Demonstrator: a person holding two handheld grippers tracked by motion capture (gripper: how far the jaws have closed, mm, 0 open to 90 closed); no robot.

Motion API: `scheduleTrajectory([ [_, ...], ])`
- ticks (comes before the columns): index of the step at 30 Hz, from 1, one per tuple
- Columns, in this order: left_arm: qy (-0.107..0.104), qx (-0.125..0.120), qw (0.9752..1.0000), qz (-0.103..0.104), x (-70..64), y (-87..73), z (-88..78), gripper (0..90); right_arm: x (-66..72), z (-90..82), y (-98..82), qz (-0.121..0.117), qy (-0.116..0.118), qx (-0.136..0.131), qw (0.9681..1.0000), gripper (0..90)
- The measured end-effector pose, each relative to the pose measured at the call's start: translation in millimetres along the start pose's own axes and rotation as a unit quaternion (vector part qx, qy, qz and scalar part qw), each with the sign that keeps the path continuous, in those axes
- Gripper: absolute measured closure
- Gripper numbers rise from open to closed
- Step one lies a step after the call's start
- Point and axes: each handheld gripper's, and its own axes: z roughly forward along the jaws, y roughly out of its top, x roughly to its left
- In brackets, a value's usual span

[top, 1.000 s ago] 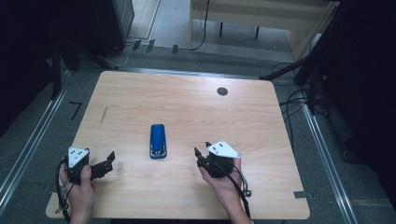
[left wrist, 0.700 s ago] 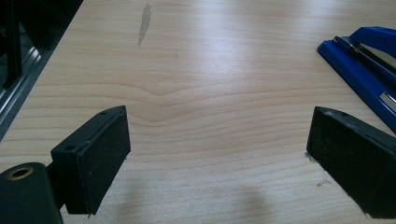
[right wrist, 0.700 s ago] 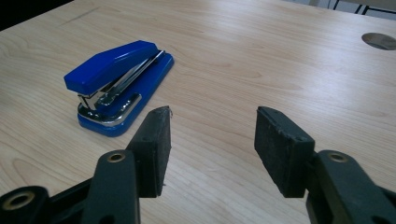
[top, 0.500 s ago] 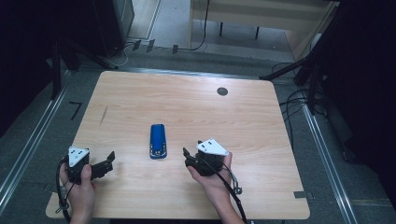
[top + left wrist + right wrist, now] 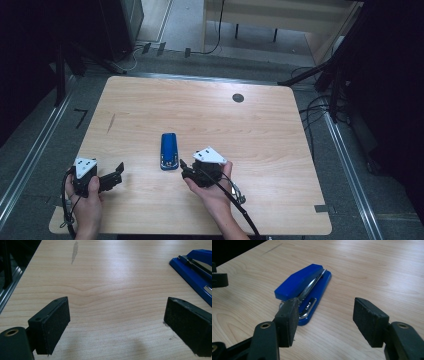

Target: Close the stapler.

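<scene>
Near the table's [image 5: 280,125] middle lies the blue stapler [image 5: 169,150]; just right of its near end, the right gripper [image 5: 186,169] has been opening, nothing between its jaws; far left, the left gripper [image 5: 118,173] gapes wide

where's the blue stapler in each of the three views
High view: the blue stapler lies near the table's middle, just left of the right gripper.
Left gripper view: the stapler is at the upper right edge, partly cut off.
Right gripper view: the stapler sits left of centre, beyond the left-hand jaw.
Shared landmark: the grey streak in the wood, at and faintly.
</scene>
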Motion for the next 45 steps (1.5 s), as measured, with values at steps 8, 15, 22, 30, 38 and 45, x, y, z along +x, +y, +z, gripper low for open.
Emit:
scheduleTrajectory([
  [8,0.001,0.000,1.0000,-0.002,0.4,0.0,0.5,6.8,19.1,18.7,0.0,-0.003,-0.005,0.003,1.0000,37.4],
  [15,0.000,0.002,1.0000,-0.001,0.2,0.3,0.8,6.9,31.2,31.5,2.6,-0.002,0.001,0.005,1.0000,36.0],
  [22,0.005,0.006,1.0000,0.003,-0.8,0.5,1.5,6.9,42.4,44.8,3.2,-0.012,-0.001,0.021,0.9997,35.6],
  [30,0.004,0.007,1.0000,0.004,-1.1,0.6,1.8,6.9,41.5,60.0,2.5,0.003,-0.022,0.025,0.9994,41.4],
  [38,0.006,0.009,0.9999,0.007,-1.8,0.8,2.0,6.9,51.0,73.8,3.9,-0.005,-0.046,0.022,0.9987,50.7],
  [45,0.005,0.012,0.9999,0.009,-1.9,1.0,2.8,6.9,55.4,82.9,1.5,-0.013,-0.070,0.029,0.9970,55.6],
])
